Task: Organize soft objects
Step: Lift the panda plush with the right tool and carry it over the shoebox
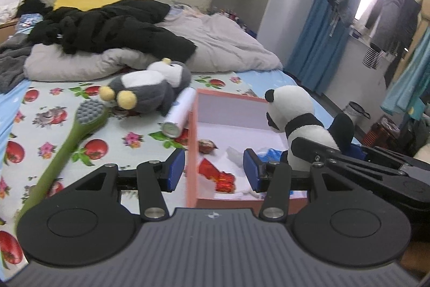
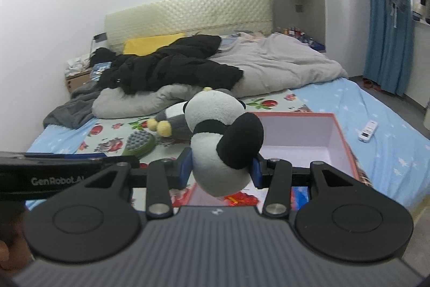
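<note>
Over the near edge of the open pink cardboard box [image 2: 309, 136] on the bed, my right tongs [image 2: 221, 168] are clamped on the black-and-white plush panda [image 2: 215, 141] at its belly, so it hangs clear of the rim for dropping in. My left tongs [image 1: 213, 168] stand apart with nothing between them, straddling the box's left wall, free to fetch the grey-and-white plush penguin [image 1: 150, 89] lying just left of the box, beside the green long-handled brush [image 1: 67, 141].
</note>
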Demonstrator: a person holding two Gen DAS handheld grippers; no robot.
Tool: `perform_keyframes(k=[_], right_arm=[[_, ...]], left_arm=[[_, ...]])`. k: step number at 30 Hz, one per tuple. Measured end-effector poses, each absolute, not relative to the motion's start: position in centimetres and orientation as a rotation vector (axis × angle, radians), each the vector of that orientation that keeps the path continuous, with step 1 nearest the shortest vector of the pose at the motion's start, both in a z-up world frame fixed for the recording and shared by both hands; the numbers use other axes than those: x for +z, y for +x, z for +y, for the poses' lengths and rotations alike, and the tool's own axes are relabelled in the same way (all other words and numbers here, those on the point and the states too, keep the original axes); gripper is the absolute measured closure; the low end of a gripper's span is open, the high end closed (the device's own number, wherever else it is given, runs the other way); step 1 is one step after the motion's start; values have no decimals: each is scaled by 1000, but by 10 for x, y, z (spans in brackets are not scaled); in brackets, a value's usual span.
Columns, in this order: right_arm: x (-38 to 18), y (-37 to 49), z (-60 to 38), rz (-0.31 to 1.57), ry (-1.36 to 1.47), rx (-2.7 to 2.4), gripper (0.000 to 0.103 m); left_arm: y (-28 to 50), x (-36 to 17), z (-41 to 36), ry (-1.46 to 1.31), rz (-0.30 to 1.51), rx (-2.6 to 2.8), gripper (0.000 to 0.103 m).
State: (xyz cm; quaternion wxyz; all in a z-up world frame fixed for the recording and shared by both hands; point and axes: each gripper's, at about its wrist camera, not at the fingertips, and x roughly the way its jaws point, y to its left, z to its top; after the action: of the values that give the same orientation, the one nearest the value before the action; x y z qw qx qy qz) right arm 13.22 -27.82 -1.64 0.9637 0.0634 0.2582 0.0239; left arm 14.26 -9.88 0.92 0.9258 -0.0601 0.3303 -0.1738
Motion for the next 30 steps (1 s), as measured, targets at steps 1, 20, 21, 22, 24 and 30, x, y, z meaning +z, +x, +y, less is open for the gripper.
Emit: perform_keyframes(k=[1,20,21,22,24,30], right_arm=[[-17,131,-284,527,132,37,56],[-66,182,-352,717,220,-36,56],[-70,188,-354,730,223,-35,56],[-75,194,-356,743,225,-33,56],[-83,205,-359,766,226,-31,56],[-105,238,-369,826,238,-24,56]], left_arm=[[145,9,-104,-122,682,-365,49],[223,-35,-185,-77,853,-428,49],[230,-40,-188,-75,865,-423,49],[236,-43,-190,-73,876,-418,49],[247,-50,-194,-72,896,-413,49],[281,-71,-209,-59,947,-411,49]])
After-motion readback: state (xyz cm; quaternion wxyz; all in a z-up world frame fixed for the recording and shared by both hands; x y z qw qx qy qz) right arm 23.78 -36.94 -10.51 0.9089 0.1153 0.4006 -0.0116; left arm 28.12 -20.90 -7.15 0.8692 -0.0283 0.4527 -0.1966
